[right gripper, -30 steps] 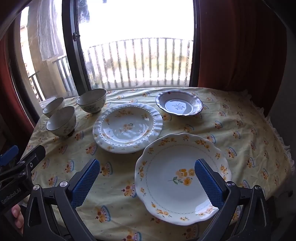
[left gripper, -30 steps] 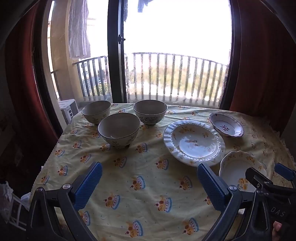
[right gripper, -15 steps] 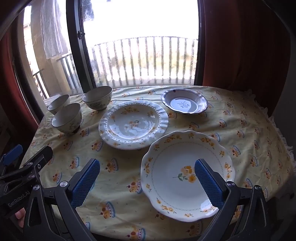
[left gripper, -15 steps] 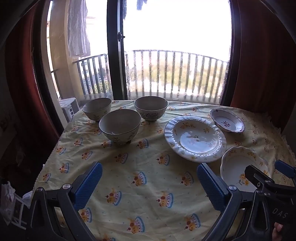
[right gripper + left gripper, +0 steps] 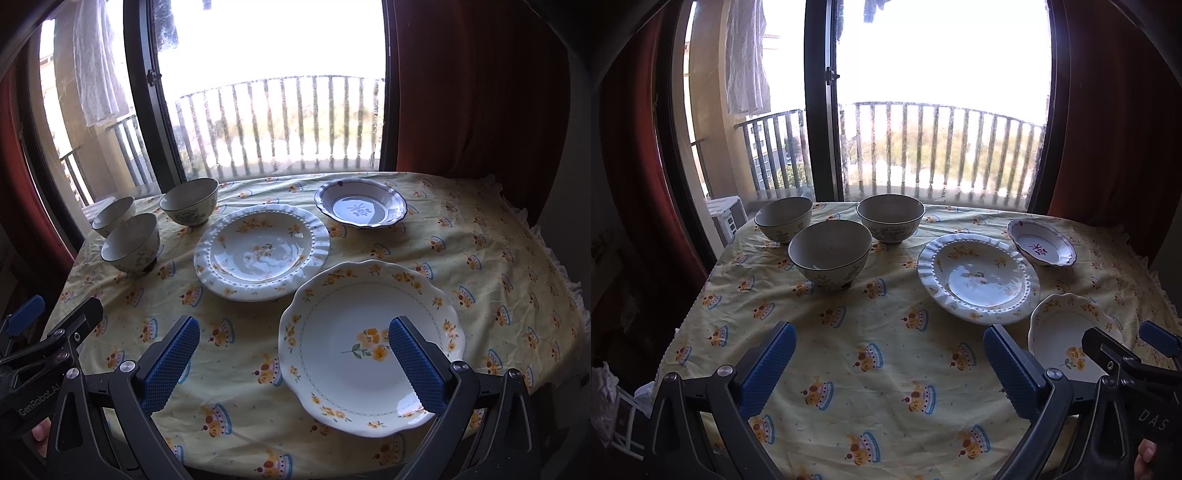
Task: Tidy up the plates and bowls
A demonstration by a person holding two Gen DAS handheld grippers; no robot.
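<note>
Left gripper level above tablecloth, fingers spread wide

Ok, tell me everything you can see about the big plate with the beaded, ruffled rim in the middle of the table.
The ruffled plate is glossy white, ceramic by the look, with a pleated rim, a ring of raised beads and yellow flower sprigs. It is empty and sits upright and flat on the yellow tablecloth, between the three bowls and the scalloped plate, which reaches close to its near edge. Neither gripper touches it.
</note>
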